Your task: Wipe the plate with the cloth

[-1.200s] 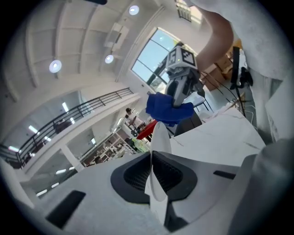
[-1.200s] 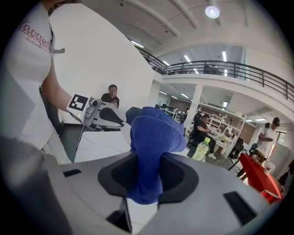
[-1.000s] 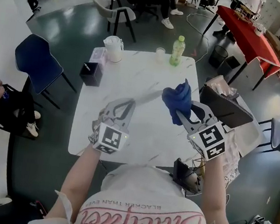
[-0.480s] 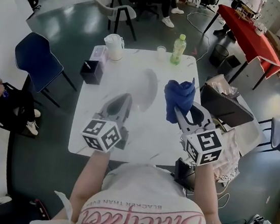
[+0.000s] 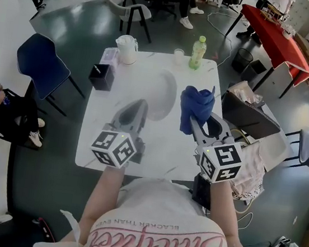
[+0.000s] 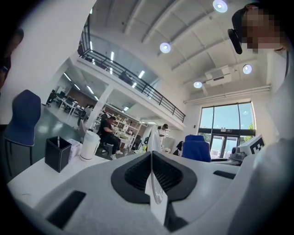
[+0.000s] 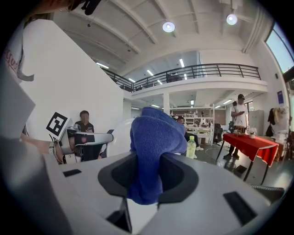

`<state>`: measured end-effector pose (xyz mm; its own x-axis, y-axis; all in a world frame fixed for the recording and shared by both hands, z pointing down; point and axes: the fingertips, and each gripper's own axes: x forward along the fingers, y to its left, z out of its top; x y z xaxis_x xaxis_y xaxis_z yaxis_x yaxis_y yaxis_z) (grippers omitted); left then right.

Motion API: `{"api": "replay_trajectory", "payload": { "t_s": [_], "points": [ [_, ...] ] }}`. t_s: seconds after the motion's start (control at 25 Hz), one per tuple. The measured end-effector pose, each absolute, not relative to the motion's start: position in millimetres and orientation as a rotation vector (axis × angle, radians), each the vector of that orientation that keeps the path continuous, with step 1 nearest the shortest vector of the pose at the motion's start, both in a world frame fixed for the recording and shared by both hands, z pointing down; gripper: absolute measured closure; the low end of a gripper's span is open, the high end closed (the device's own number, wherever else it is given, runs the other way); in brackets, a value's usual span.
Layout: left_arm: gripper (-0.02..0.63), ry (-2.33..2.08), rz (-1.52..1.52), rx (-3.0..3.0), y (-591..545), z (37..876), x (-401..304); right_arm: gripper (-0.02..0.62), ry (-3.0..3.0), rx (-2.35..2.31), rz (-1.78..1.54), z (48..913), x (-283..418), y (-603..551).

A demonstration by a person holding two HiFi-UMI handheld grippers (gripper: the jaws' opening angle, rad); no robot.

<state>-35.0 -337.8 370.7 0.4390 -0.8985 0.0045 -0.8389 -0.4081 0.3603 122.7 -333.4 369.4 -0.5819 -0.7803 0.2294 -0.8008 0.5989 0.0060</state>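
Note:
My left gripper (image 5: 141, 106) is shut on the rim of a white plate (image 5: 162, 96) and holds it on edge above the white table (image 5: 162, 149). In the left gripper view the plate (image 6: 155, 193) shows as a thin edge pinched between the jaws of the left gripper (image 6: 151, 153). A bunched blue cloth (image 5: 196, 108) sticks up from my right gripper (image 5: 193, 122), which is shut on it, just right of the plate. The right gripper view shows the cloth (image 7: 154, 151) between the jaws of the right gripper (image 7: 147, 158), with the plate (image 7: 120, 137) close behind it on the left.
At the table's far edge stand a green bottle (image 5: 196, 53), a small glass (image 5: 178, 56) and a white jug (image 5: 125, 51). A black box (image 5: 101, 76) sits at the left edge. A blue chair (image 5: 40, 65) is on the left, a bag (image 5: 246, 112) on the right.
My left gripper has rolled and risen with the plate, which now stands on edge beside the cloth. The right gripper has rolled a little and kept its place.

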Motion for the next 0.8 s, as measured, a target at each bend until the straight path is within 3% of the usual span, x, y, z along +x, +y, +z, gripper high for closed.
{"api": "replay_trajectory", "payload": {
  "t_s": [0.8],
  "points": [
    [0.594,-1.477,-0.236,2.428,-334.5,363.9,-27.6,0.482,-2.606,1.364,0.133,368.5,120.9,-332.7]
  ]
}}
